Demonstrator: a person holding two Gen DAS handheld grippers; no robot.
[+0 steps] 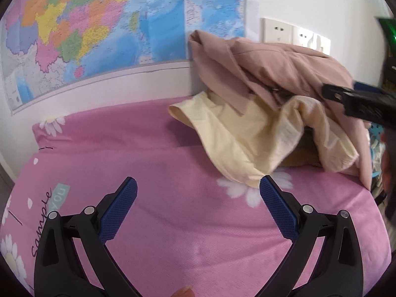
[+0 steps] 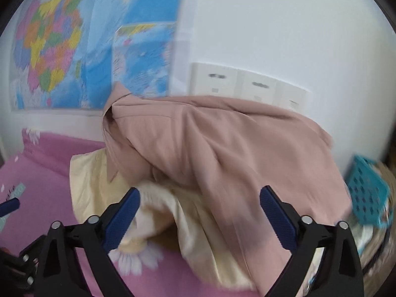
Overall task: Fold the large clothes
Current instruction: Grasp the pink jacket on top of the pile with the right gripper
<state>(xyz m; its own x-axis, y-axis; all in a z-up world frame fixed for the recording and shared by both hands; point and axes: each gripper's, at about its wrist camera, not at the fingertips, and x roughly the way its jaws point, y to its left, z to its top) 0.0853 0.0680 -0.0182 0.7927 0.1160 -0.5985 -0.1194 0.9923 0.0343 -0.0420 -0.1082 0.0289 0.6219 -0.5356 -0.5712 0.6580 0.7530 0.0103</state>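
- Your left tool hovers with its jaws spread wide and nothing between them, above bare pink bed sheet.
- Your right tool is also wide open and gripping nothing, right in front of the clothes.
- Heaped at the far right corner of the bed, a dusty-pink garment lies draped over a cream garment, against the wall below a map.
- From your left tool the heap lies ahead and to the right; your right tool looks nearer, so it probably grasps first.
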